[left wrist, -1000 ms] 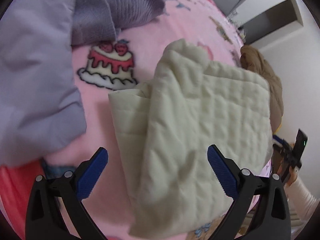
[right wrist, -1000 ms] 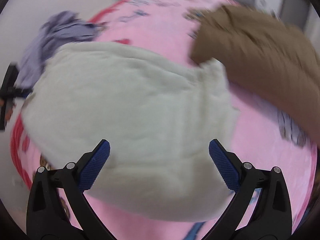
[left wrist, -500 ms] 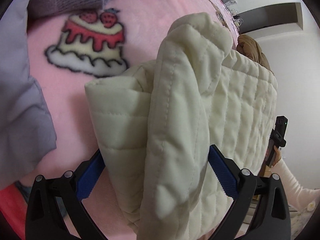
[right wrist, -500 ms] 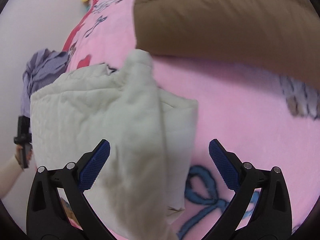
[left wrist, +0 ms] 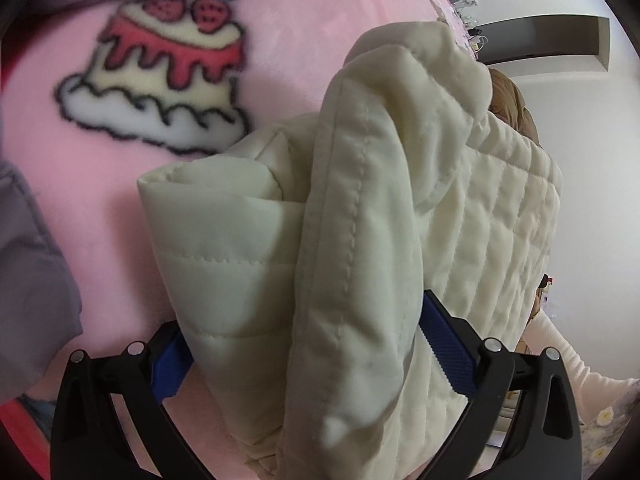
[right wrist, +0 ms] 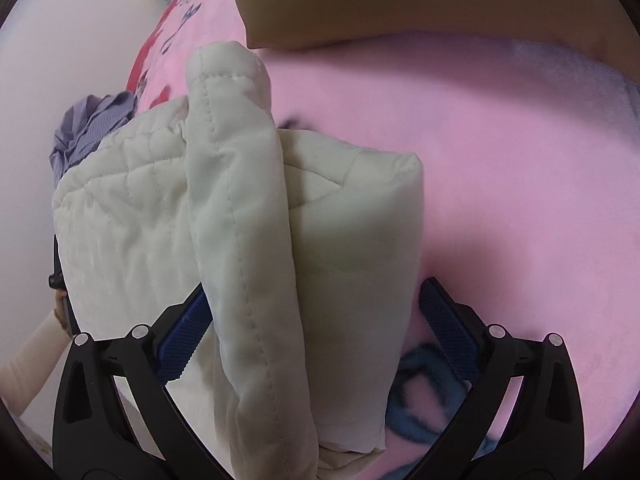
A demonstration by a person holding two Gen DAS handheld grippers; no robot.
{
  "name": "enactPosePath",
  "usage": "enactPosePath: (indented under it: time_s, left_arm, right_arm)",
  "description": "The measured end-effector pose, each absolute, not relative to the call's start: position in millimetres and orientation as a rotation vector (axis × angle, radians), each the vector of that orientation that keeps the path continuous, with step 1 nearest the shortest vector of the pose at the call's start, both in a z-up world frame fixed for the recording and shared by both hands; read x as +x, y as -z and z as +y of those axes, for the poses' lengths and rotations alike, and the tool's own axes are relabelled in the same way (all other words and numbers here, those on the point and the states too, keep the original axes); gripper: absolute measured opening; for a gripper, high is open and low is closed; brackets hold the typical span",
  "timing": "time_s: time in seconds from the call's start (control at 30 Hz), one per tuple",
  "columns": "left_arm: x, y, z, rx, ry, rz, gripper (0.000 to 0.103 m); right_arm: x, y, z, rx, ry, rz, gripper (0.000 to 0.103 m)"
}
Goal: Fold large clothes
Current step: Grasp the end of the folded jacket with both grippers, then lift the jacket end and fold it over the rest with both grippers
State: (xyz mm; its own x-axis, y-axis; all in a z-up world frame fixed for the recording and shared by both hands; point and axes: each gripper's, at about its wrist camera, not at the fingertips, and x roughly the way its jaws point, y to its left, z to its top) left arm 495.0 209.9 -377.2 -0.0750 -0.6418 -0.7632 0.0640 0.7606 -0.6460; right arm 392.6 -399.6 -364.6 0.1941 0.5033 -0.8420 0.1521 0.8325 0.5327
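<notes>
Folded cream quilted jacket (left wrist: 360,240) on the pink fleece blanket (left wrist: 280,32); its opposite ends sit between the spread jaws of left gripper (left wrist: 304,340) and right gripper (right wrist: 312,332), neither visibly clamped.

1. Your left gripper (left wrist: 310,344) has its jaws spread wide, one blue pad (left wrist: 448,354) on each side of the bundle between them.
2. Your right gripper (right wrist: 316,334) is set the same way, jaws wide apart, not pressed together.
3. Your cream sleeve (left wrist: 560,346) shows at the right edge of the left wrist view.
4. Your other sleeve (right wrist: 32,364) shows low on the left of the right wrist view.
</notes>
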Motion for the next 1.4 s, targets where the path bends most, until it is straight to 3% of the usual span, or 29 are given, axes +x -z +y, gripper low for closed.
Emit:
enactPosePath:
  time_s: [0.57,0.6,0.67,0.7,0.8,0.87,0.9,0.97,1.07,1.4]
  left_arm:
    - [531,392,191,-0.351,0.702,1.612,0.099]
    - [530,393,191,-0.343,0.701,1.61,0.099]
    - [533,393,190,-0.345,0.694,1.613,0.098]
    - [534,392,189,-0.343,0.688,1.621,0.098]
    - [534,384,176,-0.305,0.687,1.642,0.081]
    - [534,377,167,-0.29,0.705,1.644,0.054]
    - [533,373,162,-0.272,0.699,1.641,0.051]
    - [532,366,152,-0.263,0.665,1.637,0.034]
    - [527,353,153,-0.306,0.572,1.594,0.023]
    - [450,269,175,-0.674,0.445,1.302,0.02]
  right_arm:
    - [399,363,-389,0.514,-0.28,1.422,0.095]
    - [401,363,-385,0.511,-0.285,1.424,0.094]
    - [402,357,-381,0.503,-0.306,1.413,0.076]
    - [401,355,-379,0.495,-0.304,1.415,0.074]
    - [400,347,-373,0.489,-0.307,1.422,0.056]
    - [401,340,-365,0.467,-0.3,1.418,0.042]
    - [400,338,-364,0.486,-0.289,1.409,0.038]
    - [395,331,-365,0.551,-0.247,1.377,0.03]
    - [384,309,-363,0.579,-0.224,1.305,0.024]
    - [322,206,-342,0.628,-0.2,1.119,0.021]
